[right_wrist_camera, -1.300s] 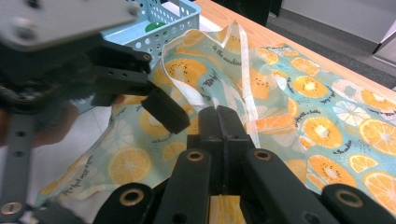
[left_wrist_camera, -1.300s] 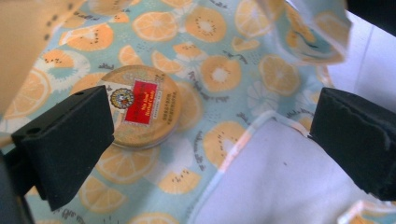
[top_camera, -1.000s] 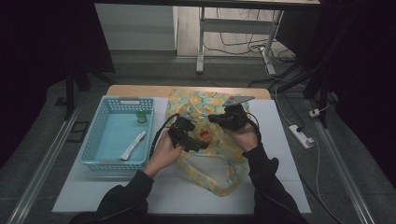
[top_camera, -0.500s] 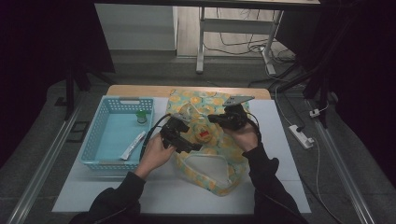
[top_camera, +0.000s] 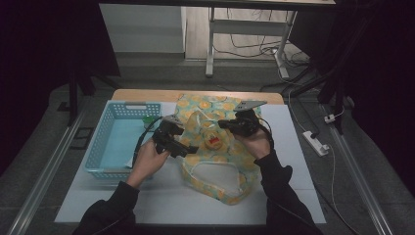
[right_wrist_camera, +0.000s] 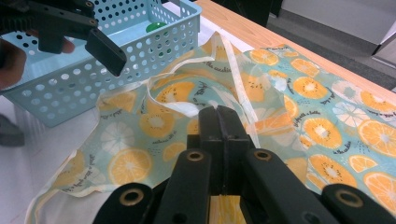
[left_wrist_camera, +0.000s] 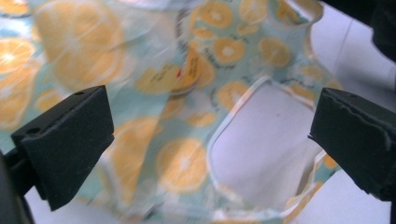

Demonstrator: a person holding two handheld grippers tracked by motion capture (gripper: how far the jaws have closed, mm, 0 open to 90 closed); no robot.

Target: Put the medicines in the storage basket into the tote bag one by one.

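**Bag mouth held up for loading**

Right gripper (right_wrist_camera: 218, 116) is clamped on the orange-print bag (top_camera: 215, 147), lifting its rim so the mouth stays open. Left gripper (top_camera: 182, 148), jaws wide and empty, hovers at the bag's nine o'clock, beside the blue basket (top_camera: 110, 147).

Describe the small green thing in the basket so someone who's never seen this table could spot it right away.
Start at the light blue perforated basket on the table's left side, beside the orange-slice patterned bag. Look to the basket's far right corner: the small green object sits there, the one bright green spot against the pale blue floor.
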